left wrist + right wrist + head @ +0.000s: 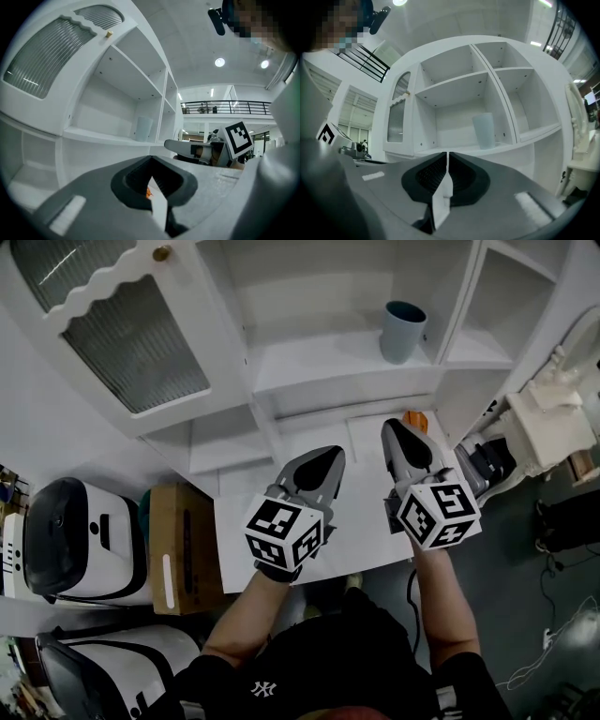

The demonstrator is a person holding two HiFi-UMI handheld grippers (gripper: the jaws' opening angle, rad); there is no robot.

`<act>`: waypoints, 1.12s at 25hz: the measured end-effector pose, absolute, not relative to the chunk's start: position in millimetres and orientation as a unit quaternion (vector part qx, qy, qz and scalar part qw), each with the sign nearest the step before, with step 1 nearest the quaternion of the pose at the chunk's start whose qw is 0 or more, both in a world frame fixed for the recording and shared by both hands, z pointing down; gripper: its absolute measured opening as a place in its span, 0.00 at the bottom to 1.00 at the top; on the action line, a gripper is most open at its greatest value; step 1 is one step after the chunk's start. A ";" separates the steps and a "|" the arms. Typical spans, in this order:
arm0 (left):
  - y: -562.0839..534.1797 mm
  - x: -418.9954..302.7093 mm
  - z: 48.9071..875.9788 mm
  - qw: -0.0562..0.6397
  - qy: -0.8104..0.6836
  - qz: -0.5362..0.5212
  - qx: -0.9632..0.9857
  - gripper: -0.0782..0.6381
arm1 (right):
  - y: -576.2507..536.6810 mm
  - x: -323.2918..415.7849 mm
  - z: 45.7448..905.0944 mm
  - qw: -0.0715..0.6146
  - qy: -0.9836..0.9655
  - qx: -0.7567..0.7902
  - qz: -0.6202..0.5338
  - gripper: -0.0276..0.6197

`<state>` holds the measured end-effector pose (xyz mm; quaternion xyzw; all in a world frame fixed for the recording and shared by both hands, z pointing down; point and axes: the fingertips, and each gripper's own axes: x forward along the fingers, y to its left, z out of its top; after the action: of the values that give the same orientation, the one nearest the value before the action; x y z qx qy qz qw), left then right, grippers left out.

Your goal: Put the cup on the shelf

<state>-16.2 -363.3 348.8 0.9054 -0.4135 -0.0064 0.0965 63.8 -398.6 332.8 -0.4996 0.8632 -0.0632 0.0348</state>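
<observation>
Blue-grey smooth tapered cup [403, 331] stands upright on the white painted shelf [309, 367], so the task looks done. Left gripper [321, 468] and right gripper [405, 444] hover over the white table [361, 521], likely idle. Left gripper view: ribbed dark fingers [133, 180] pressed together, empty. Right gripper view: fingers together too, cup ahead

Left gripper [323, 465] at centre frame and right gripper [394, 432] beside it: pale grey wedge-shaped shells, each with a black teardrop inset on top and black ribbed lining inside the jaws. Behind them sit the left cube [284, 532] and right cube [438, 512], white, printed with black square markers. Bottom centre: black short-sleeved top [309, 662] with a small white logo [265, 688].
</observation>
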 end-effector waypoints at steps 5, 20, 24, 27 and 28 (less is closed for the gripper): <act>-337.3 -25.0 351.3 0.093 -0.407 -0.002 0.909 0.11 | -364.4 47.2 342.9 0.030 0.864 -0.498 -0.070 0.08; -273.3 -33.1 344.5 0.084 -0.385 -0.010 0.919 0.11 | -284.7 16.8 351.6 0.022 0.866 -0.496 -0.067 0.07; -261.7 -35.7 341.4 0.083 -0.382 -0.013 0.920 0.11 | -271.6 13.3 349.6 0.021 0.865 -0.497 -0.065 0.07; -254.1 -36.8 338.5 0.080 -0.380 -0.015 0.921 0.11 | -263.8 11.4 346.8 0.020 0.865 -0.498 -0.060 0.07; -251.9 -36.9 337.9 0.079 -0.380 -0.016 0.922 0.11 | -261.5 10.4 346.3 0.019 0.865 -0.498 -0.058 0.07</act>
<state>-36.9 -251.9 337.9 0.9215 -0.3799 -0.0156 0.0791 10.4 -261.5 346.3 -0.4980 0.8650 -0.0581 0.0186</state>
